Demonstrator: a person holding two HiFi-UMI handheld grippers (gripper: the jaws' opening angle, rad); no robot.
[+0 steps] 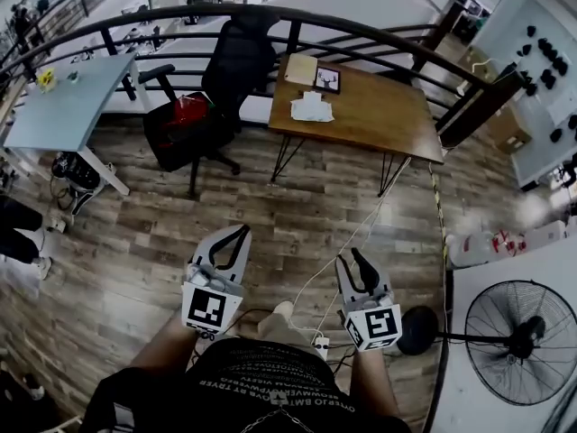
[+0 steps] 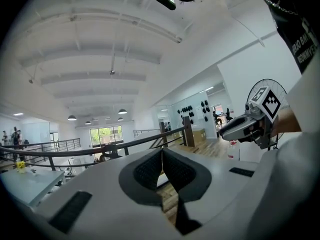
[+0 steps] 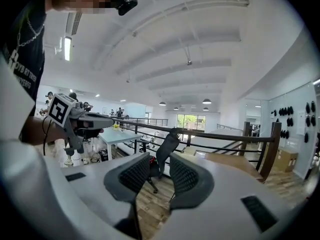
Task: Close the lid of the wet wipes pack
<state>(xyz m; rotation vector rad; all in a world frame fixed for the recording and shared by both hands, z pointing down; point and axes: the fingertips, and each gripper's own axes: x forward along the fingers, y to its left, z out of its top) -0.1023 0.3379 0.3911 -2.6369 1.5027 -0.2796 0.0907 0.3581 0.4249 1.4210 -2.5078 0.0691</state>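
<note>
The wet wipes pack (image 1: 311, 108) is a white bundle lying on the wooden table (image 1: 379, 115), far ahead of me across the plank floor. From here I cannot tell whether its lid is up. Both grippers are held low in front of my body, well short of the table. My left gripper (image 1: 242, 231) (image 2: 161, 151) has its pads meeting at the tip, with nothing between them. My right gripper (image 1: 359, 258) (image 3: 160, 159) stands open and empty, with a clear gap between its pads.
A black office chair (image 1: 225, 79) carrying something red (image 1: 185, 111) stands left of the table, with a grey desk (image 1: 68, 102) further left. A curved black railing (image 1: 270, 16) runs behind. A fan (image 1: 523, 336) and bottles (image 1: 496, 242) are at the right. A white cable (image 1: 361, 233) crosses the floor.
</note>
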